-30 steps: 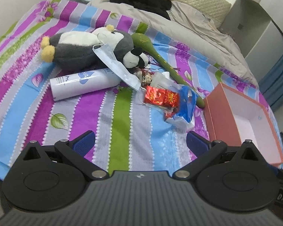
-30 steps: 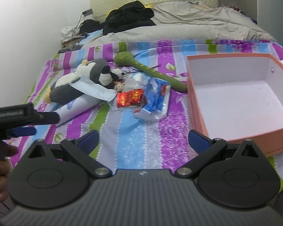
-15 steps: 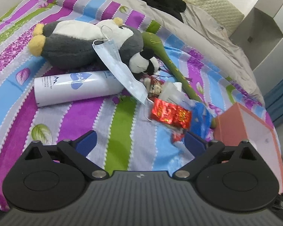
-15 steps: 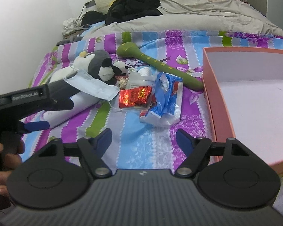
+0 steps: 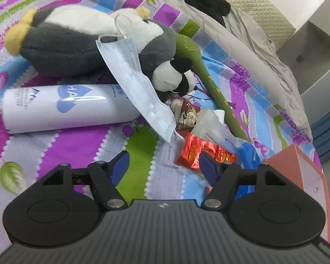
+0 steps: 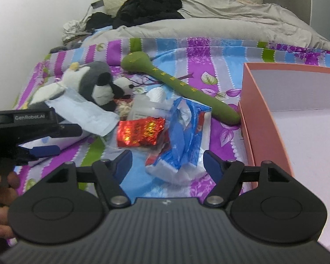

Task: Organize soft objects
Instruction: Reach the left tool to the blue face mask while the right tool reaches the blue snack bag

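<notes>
1. Both grippers have come in closer over the pile than a second ago, and their jaws have just been closing partway. The left gripper (image 5: 164, 165) has only sheet between its fingers, which stand apart; the right gripper (image 6: 167, 164) has its fingers apart either side of the blue wrapper (image 6: 182, 145), not pressing it.
2. The striped bedsheet (image 5: 72, 145) fills both views; the grey duvet (image 6: 209, 28) lies at the top.
3. The pink box (image 6: 261, 118) is cut off at the right edge.
4. The plush penguin (image 5: 77, 44) lies at upper left, partly under a face mask (image 5: 134, 88).
5. A white bottle (image 5: 61, 107) lies below it, its cap end hidden by the mask.
6. A green stick (image 6: 176, 83) reaches the box.
7. A red foil packet (image 6: 140, 132) sits mid-frame; the small things behind it are hard to make out.
</notes>
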### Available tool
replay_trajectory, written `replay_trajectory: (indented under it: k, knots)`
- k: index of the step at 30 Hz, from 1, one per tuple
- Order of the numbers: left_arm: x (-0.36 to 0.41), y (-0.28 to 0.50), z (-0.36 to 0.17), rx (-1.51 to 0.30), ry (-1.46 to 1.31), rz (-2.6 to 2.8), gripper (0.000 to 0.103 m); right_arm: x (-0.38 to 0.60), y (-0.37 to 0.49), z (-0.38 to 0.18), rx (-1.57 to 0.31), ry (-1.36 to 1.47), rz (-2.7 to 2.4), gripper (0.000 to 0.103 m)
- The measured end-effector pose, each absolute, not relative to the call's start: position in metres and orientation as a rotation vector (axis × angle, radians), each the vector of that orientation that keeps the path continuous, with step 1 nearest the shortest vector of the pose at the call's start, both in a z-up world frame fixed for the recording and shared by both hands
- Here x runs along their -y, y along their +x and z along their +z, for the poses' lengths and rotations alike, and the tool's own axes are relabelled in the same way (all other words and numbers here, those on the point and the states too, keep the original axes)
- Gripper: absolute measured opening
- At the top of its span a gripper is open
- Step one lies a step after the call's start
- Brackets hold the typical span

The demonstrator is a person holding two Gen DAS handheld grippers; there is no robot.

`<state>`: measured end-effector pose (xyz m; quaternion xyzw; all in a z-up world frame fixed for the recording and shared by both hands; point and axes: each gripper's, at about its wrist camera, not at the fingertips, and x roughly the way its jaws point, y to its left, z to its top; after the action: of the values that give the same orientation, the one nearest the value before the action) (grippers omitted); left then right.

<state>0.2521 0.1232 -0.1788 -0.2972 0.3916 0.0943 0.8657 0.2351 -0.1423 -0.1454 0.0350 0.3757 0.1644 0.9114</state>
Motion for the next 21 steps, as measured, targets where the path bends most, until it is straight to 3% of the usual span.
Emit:
replay_trajectory:
  k: [8, 11, 15, 16, 17, 21]
  knots:
    - [-0.128, 0.282, -0.203, -0.806, -0.692, 0.188, 0.055, 0.135, 0.267, -0.171, -0.819, 0.114, 0.324, 0.072]
    - [-0.131, 0.292, -0.210, -0.799, -0.707, 0.194, 0.043, 0.131, 0.276, -0.180, -0.830, 0.086, 0.287, 0.071]
    - [-0.136, 0.301, -0.218, -0.803, -0.740, 0.155, 0.013, 0.131, 0.287, -0.191, -0.863, 0.093, 0.264, 0.062]
    - [-0.136, 0.303, -0.219, -0.806, -0.729, 0.160, 0.006, 0.131, 0.289, -0.193, -0.870, 0.098, 0.263, 0.055]
    - [-0.136, 0.305, -0.219, -0.810, -0.712, 0.162, 0.005, 0.131, 0.290, -0.195, -0.877, 0.102, 0.261, 0.045]
    - [-0.135, 0.303, -0.212, -0.805, -0.669, 0.149, 0.001, 0.130, 0.291, -0.199, -0.896, 0.112, 0.270, 0.026]
